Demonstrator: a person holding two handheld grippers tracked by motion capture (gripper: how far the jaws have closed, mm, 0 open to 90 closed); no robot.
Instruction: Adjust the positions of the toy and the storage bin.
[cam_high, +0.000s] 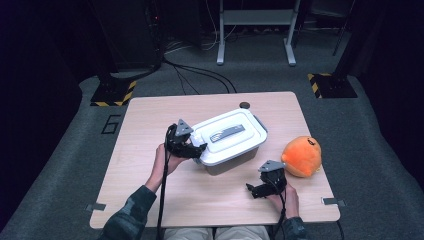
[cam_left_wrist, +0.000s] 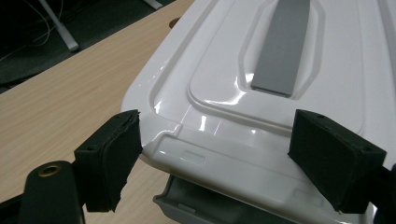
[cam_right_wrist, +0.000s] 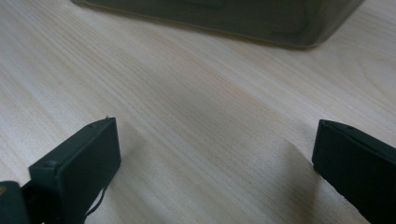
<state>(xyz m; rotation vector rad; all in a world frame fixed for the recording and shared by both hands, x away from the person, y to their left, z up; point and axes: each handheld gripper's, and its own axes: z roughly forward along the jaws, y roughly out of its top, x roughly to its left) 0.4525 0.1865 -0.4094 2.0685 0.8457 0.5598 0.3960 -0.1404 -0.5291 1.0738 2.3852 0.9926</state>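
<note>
Nearest the table's (cam_high: 150, 200) front edge, right gripper (cam_high: 256, 190) rests with jaws apart, nothing between. Mid-table, left gripper (cam_high: 199, 150), jaws spread, straddles the near-left end of the box (cam_high: 227, 162): white lid (cam_high: 227, 135), grey handle strip (cam_high: 227, 133), grey base, long axis running near-left to far-right.

The person's forearms come in low and near. The left hand (cam_high: 161, 162) holds the left tool (cam_high: 199, 150) out ahead and angled toward the right, grey plate on top, jaws standing wide apart. The right hand (cam_high: 286, 197) sits closer in, gripping the right tool (cam_high: 250, 190), which points left, its jaws spread wide.
</note>
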